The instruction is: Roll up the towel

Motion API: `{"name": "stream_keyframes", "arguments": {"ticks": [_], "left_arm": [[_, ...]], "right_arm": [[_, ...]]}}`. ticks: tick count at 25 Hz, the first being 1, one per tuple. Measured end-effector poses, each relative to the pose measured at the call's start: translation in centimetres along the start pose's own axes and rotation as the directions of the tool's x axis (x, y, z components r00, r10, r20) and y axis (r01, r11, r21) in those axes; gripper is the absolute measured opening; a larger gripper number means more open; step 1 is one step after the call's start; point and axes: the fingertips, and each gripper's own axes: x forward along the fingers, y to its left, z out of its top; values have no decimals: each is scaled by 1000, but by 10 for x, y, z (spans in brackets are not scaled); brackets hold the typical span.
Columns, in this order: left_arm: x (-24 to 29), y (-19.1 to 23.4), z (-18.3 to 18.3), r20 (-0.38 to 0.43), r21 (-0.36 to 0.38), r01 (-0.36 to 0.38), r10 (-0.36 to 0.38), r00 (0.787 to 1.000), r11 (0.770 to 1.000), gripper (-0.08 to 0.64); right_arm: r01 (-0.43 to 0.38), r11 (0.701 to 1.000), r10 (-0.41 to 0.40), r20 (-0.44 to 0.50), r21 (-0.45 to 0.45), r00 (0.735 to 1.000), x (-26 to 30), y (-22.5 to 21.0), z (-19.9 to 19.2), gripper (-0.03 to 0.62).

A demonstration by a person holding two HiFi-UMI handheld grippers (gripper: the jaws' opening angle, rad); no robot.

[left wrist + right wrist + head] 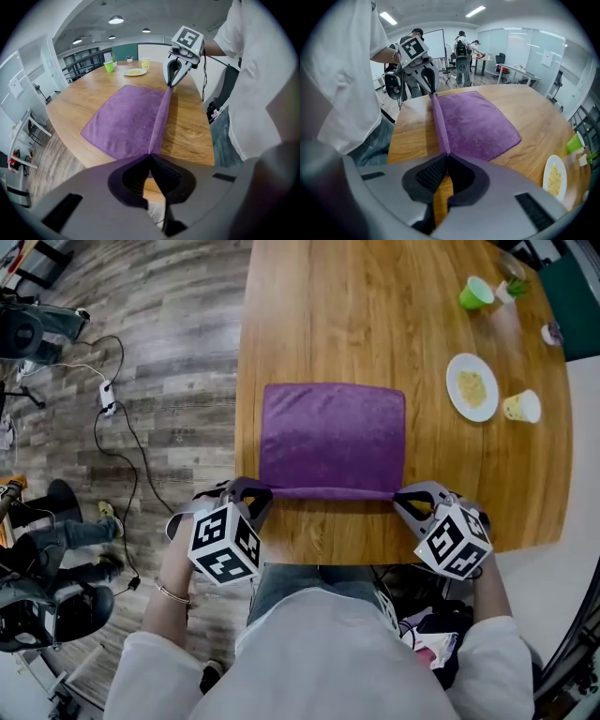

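Note:
A purple towel (331, 435) lies flat on the wooden table (375, 315), its near edge lifted into a thin raised strip (330, 492). My left gripper (264, 493) is shut on the towel's near left corner (151, 152). At the near right corner (446, 152) my right gripper (401, 496) is shut on the towel too. In the left gripper view the raised edge (161, 117) runs straight across to the right gripper (172, 82). The right gripper view shows the same edge (439, 124) stretched to the left gripper (430, 89).
At the table's far right stand a white plate of food (472, 386), a yellow cup on its side (523, 406) and a green cup (476, 292). The table's near edge (328, 554) is just below my grippers. Cables and chairs are on the floor to the left (112, 418). People stand in the background (464, 51).

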Motion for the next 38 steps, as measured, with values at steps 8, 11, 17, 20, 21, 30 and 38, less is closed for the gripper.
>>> {"name": "stream_keyframes", "arguments": {"ticks": [8, 11, 17, 20, 21, 30, 38], "left_arm": [[19, 23, -1, -40, -9, -20, 19, 999, 1000, 20], [22, 27, -2, -48, -6, -21, 20, 999, 1000, 20], [18, 33, -1, -26, -41, -37, 36, 999, 998, 46], [6, 37, -6, -1, -84, -60, 60, 998, 995, 83], [1, 39, -8, 5, -93, -72, 73, 997, 993, 89], [-17, 14, -3, 44, -25, -106, 107, 993, 994, 98], [9, -14, -10, -6, 74, -63, 64, 998, 995, 91]], "right_arm": [[-18, 1000, 18, -16, -5, 1000, 17, -21, -2, 12], [-14, 1000, 14, -16, 4, 1000, 21, -25, -2, 12], [42, 999, -42, -5, 21, 999, 21, -37, -5, 42], [100, 994, -101, 6, 32, 995, 12, -44, -7, 85], [121, 992, -122, 9, 33, 993, 8, -46, -7, 97], [140, 990, -139, 28, -14, 990, -4, -9, 0, 99], [109, 989, -113, -29, -103, 993, 21, 9, -3, 67]]}}
